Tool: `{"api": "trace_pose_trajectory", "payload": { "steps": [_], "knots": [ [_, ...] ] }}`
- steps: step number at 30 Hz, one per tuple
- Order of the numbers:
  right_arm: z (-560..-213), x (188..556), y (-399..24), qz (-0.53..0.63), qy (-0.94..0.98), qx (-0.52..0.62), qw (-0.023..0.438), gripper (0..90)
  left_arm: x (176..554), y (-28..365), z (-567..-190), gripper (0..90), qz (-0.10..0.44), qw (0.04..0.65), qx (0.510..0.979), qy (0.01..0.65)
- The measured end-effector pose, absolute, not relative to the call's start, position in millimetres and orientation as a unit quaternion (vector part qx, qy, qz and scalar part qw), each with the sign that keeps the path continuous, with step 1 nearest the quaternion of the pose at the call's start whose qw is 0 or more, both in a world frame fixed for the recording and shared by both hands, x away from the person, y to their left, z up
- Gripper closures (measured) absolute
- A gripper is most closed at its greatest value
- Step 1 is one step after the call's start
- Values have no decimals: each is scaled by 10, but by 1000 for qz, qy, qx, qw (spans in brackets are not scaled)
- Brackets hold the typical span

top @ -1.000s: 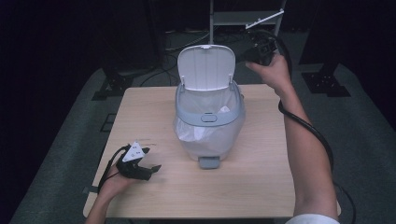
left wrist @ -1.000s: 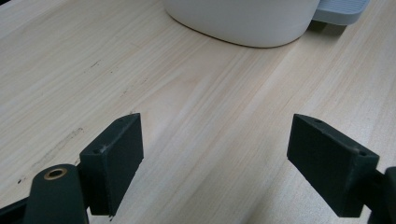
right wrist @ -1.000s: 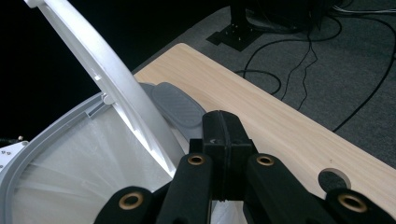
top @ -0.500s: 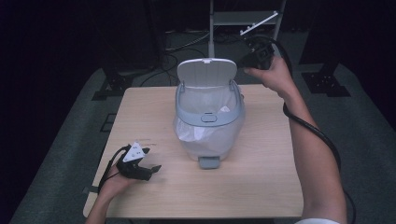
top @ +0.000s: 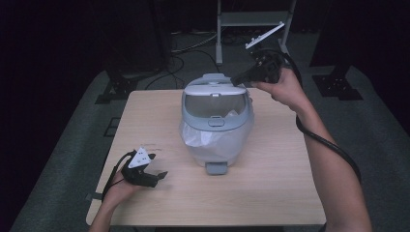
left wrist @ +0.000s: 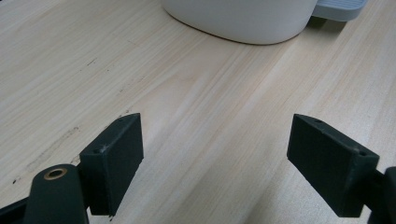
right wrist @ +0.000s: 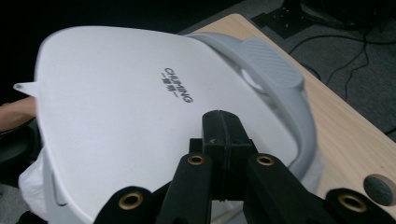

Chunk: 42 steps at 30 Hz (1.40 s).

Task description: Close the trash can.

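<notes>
A white and grey pedal bin (top: 216, 142) with a plastic bag liner stands mid-table. Its lid (top: 215, 102) is tipped forward, half lowered over the opening. My right gripper (top: 238, 79) is shut with nothing between its jaws, and its tips press on the lid's upper rear edge. In the right gripper view the shut tips (right wrist: 223, 122) lie against the lid's white outer face (right wrist: 116, 93) below the printed brand name. My left gripper (top: 157, 176) rests open on the table's front left. In the left gripper view its jaws (left wrist: 217, 137) stand wide over bare wood, short of the bin's base (left wrist: 243, 18).
The bin's grey pedal (top: 216, 167) sticks out toward me. The wooden table (top: 280, 188) has free surface on both sides of the bin. Behind the table a metal stand (top: 251, 19) and cables (top: 191, 46) sit on the floor, with black stands (top: 338, 82) at both sides.
The lid has swung from upright to half lowered. My right gripper has come forward and slightly down with it, staying shut. The left gripper has not moved.
</notes>
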State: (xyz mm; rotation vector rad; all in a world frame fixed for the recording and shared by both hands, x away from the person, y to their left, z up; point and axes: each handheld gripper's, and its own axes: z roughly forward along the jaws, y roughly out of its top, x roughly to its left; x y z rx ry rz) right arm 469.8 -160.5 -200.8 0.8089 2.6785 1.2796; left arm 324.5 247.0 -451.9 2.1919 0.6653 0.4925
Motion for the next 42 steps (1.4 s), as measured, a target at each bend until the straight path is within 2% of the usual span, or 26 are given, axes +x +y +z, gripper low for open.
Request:
{"api": "trace_pose_trajectory", "payload": {
  "steps": [32,42],
  "knots": [
    [-2170,4309,-1158,381,905,189,10,885,3240,2465,-4522,174,194,385,864,260],
    [-2183,4226,-1104,387,904,181,17,885,3242,2463,-4525,174,193,383,866,258]
  ]
}}
